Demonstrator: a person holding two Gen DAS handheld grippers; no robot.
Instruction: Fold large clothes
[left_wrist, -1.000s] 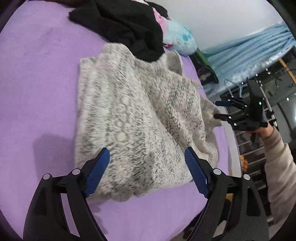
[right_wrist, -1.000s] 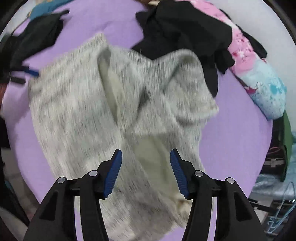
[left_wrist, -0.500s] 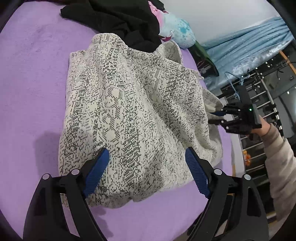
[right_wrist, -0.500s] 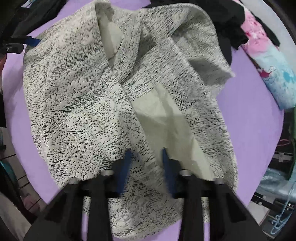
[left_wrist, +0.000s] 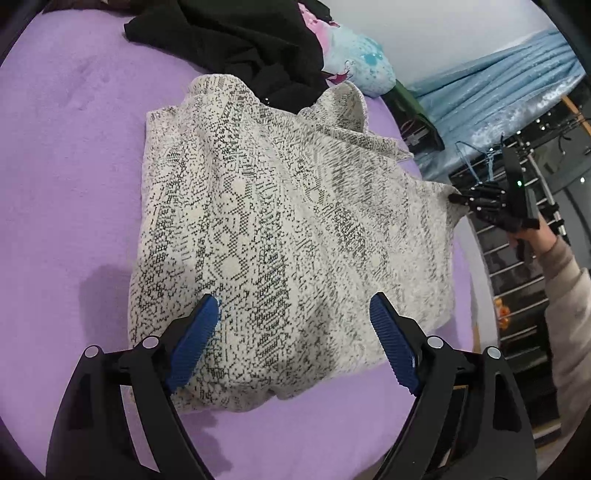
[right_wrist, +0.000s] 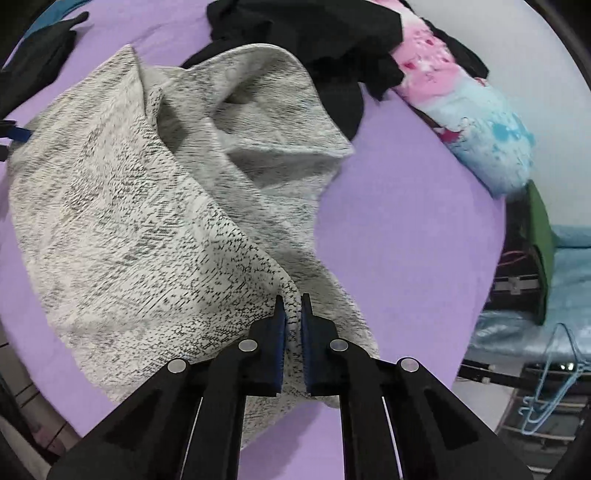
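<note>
A large cream knit garment with a black speckled pattern (left_wrist: 280, 236) lies spread and rumpled on the purple bed (left_wrist: 66, 155). My left gripper (left_wrist: 295, 332) hovers open over its near hem, blue pads wide apart, nothing pinched. In the right wrist view my right gripper (right_wrist: 292, 314) is shut on a fold of the garment (right_wrist: 147, 229), the cloth pinched between its pads and drawn up in a ridge. The left wrist view shows the right gripper (left_wrist: 458, 198) at the garment's far right edge, held by a hand in a beige sleeve (left_wrist: 569, 295).
A pile of black clothes (left_wrist: 236, 40) and a pink and light-blue item (left_wrist: 354, 59) lie at the back of the bed. Black cloth (right_wrist: 33, 62) sits at the left edge. Beyond the bed's right side are a metal rack (left_wrist: 517, 280), blue covering (left_wrist: 495, 88) and hangers (right_wrist: 554, 384).
The right gripper went from open above the garment to shut on a fold and pulled it toward the bed's right edge. The left gripper stayed open over the near hem.
</note>
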